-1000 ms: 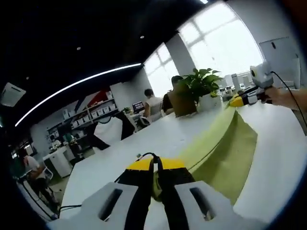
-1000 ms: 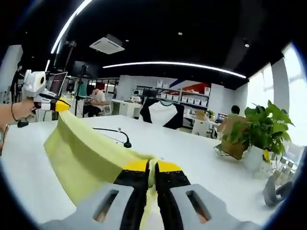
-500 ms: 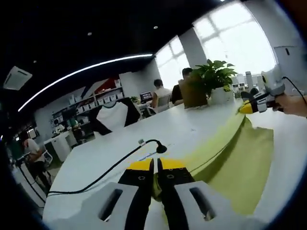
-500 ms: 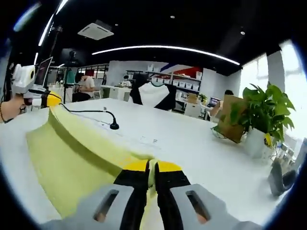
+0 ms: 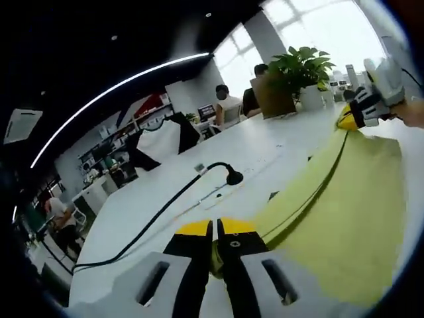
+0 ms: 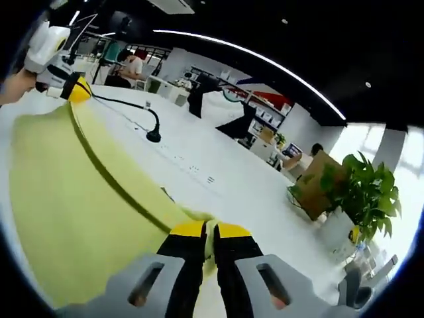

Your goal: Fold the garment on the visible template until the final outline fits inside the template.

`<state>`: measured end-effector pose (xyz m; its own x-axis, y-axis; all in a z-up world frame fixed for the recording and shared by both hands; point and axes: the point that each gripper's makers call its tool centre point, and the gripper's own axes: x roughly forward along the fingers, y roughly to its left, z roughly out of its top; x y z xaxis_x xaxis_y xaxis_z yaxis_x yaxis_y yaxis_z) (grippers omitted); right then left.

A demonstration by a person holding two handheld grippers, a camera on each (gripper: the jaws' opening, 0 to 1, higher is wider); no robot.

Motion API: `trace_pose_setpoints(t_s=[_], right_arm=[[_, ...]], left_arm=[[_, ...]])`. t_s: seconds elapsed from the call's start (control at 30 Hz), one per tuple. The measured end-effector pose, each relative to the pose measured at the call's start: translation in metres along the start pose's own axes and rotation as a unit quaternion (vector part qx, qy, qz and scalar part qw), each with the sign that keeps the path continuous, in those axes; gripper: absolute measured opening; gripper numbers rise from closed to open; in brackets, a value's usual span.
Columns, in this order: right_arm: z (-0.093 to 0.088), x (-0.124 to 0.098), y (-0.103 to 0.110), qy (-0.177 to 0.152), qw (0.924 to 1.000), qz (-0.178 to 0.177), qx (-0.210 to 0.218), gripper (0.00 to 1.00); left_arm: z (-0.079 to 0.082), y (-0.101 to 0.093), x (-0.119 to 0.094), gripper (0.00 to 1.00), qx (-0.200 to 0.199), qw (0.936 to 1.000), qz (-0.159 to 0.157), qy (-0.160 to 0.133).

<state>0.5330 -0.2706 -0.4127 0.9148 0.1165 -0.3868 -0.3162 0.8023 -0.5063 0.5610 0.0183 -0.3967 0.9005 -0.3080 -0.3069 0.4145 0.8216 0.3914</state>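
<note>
One garment [image 5: 344, 199] lower, two grippers [image 5: 213, 233] clamped.

Right gripper [image 6: 211, 230] clamped on yellow garment [image 6: 73, 199]; left gripper [image 6: 74, 89] pinches its far corner; cloth stretched over the white desk [image 6: 218, 165]; potted plant [image 6: 361, 199] near desk's far edge.

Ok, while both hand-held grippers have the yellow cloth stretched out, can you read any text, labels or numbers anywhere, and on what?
No text is readable in either view.
Small dark marks on the white table: too small and blurred to read, in both views.
Yellow garment, held taut by the left hand-held gripper and the right hand-held gripper: no print or label visible.
Shelf boxes in the background: too blurred to read.
</note>
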Motion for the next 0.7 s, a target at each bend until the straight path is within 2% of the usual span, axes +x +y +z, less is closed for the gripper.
trace_pose_setpoints(t_s=[0.07,0.13,0.23,0.47,0.57,0.7], right_arm=[[-0.01,0.004,0.0,0.016,0.9997,-0.004,0.019,0.01],[-0.017,0.009,0.004,0.023,0.9996,-0.002,0.015,0.01],[-0.022,0.014,0.008,0.036,0.9993,0.0,0.004,0.01],[-0.031,0.016,0.014,0.055,0.9982,0.022,-0.006,0.01],[-0.032,0.014,0.014,0.058,0.9973,0.039,0.023,0.01],[-0.037,0.018,0.013,0.048,0.9967,0.052,0.039,0.01]], left_arm=[[-0.003,-0.002,0.006,0.04,-0.012,0.9999,-0.004,0.007],[-0.007,-0.005,0.007,0.04,-0.011,0.9998,-0.006,0.013],[-0.016,-0.012,0.009,0.04,0.025,0.9993,-0.008,0.029],[-0.037,-0.018,0.012,0.04,-0.008,0.9989,-0.011,0.044],[-0.043,-0.022,0.012,0.04,0.003,0.9986,-0.015,0.05],[-0.045,-0.024,0.011,0.04,0.001,0.9986,-0.017,0.051]])
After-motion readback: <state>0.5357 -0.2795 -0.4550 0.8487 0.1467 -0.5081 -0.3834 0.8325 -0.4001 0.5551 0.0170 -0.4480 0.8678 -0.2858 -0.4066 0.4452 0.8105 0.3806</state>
